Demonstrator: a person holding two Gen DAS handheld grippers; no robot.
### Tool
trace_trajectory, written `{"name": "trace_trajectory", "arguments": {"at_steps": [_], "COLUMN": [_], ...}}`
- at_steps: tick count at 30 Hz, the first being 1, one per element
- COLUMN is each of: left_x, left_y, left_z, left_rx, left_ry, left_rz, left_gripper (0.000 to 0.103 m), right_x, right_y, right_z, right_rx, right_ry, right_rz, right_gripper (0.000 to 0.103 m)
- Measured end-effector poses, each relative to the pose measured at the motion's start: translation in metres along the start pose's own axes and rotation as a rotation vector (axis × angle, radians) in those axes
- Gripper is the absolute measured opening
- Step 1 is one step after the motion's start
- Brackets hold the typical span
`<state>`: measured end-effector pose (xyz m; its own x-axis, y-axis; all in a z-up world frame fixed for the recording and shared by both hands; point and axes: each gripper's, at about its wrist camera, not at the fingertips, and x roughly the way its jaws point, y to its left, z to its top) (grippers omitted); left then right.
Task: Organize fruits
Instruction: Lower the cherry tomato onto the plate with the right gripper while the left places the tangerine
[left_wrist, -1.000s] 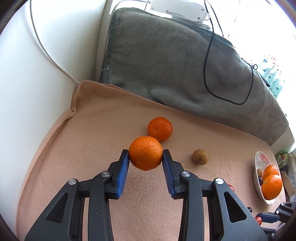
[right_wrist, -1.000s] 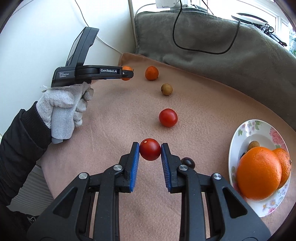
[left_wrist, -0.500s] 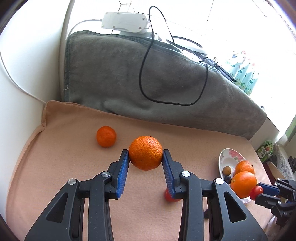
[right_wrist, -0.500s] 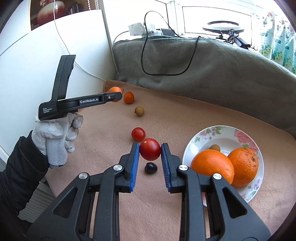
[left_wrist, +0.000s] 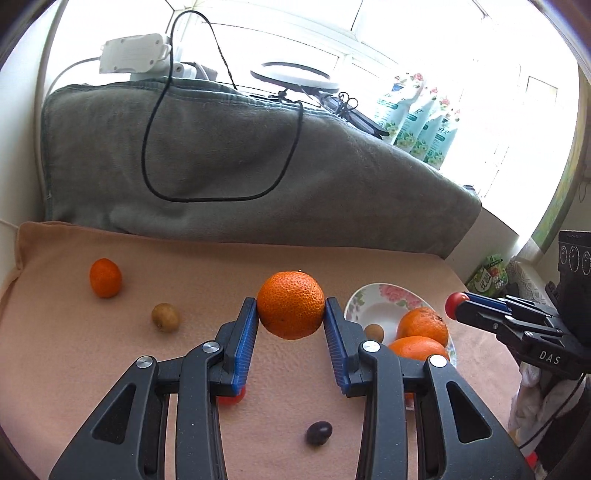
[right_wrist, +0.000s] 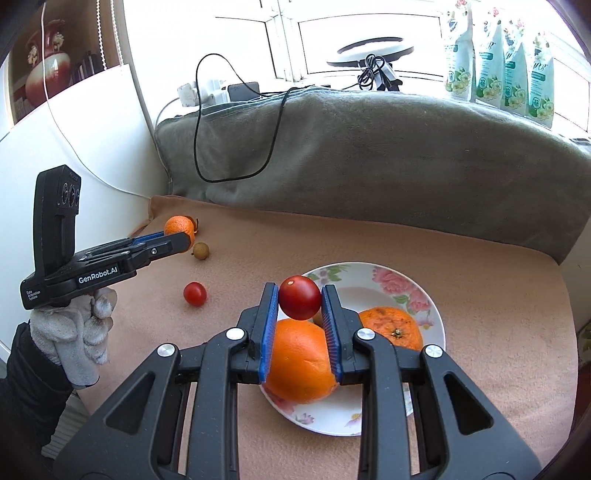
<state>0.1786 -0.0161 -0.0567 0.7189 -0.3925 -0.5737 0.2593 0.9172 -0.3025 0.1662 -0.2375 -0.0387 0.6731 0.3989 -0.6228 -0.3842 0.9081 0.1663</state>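
Observation:
My left gripper (left_wrist: 291, 312) is shut on a mandarin (left_wrist: 290, 305) and holds it above the pink cloth, left of the floral plate (left_wrist: 380, 295). My right gripper (right_wrist: 300, 299) is shut on a red tomato (right_wrist: 299, 297) and holds it over the plate (right_wrist: 424, 299), above two oranges (right_wrist: 301, 360). On the cloth lie a second mandarin (left_wrist: 105, 277), a small brown fruit (left_wrist: 165, 317), a dark grape (left_wrist: 318, 432) and another tomato (right_wrist: 195, 293). The left gripper also shows in the right wrist view (right_wrist: 177, 236), and the right gripper in the left wrist view (left_wrist: 456, 301).
A grey blanket (left_wrist: 229, 162) with a black cable (left_wrist: 221, 195) bulks along the back of the cloth. A white wall (right_wrist: 92, 147) stands on the left. Green-and-white packets (right_wrist: 498, 62) and a ring light (right_wrist: 373, 50) stand by the window.
Both grippers have moved right toward the plate with their fruit. The right gripper with the tomato is now over the plate. The left gripper has come nearer to it.

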Motion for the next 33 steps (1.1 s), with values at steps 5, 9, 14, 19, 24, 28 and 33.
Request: {"name": "trace_trajectory", "arguments": {"at_steps": [5, 9, 14, 19, 24, 28, 33], "left_x": [0.012, 0.022, 0.034, 0.041, 0.047, 0.05, 0.053], "left_y": [-0.018, -0.031, -0.045, -0.056, -0.062, -0.066, -0.067], "left_z": [-0.002, -0.002, -0.004, -0.005, -0.006, -0.006, -0.005], "left_rx": [0.027, 0.039, 0.057, 0.073, 0.086, 0.092, 0.094], "left_ry": [0.029, 0.05, 0.077, 0.099, 0.118, 0.125, 0.134], "left_rz": [-0.029, -0.05, -0.075, -0.091, -0.102, -0.111, -0.117], "left_gripper": [0.035, 0.035, 0.035, 0.035, 0.035, 0.035, 0.035], "right_x": [0.011, 0.02, 0.036, 0.047, 0.056, 0.061, 0.062], "right_y": [-0.021, -0.031, -0.04, -0.049, -0.055, -0.057, -0.062], "right_z": [0.008, 0.012, 0.015, 0.017, 0.018, 0.019, 0.02], "right_rx": [0.026, 0.04, 0.062, 0.09, 0.11, 0.123, 0.145], "right_ry": [0.013, 0.028, 0.059, 0.082, 0.101, 0.109, 0.108], "right_rz": [-0.019, -0.02, -0.013, -0.004, 0.003, 0.004, 0.003], "right_gripper": [0.025, 0.025, 0.025, 0.025, 0.025, 0.025, 0.025]}}
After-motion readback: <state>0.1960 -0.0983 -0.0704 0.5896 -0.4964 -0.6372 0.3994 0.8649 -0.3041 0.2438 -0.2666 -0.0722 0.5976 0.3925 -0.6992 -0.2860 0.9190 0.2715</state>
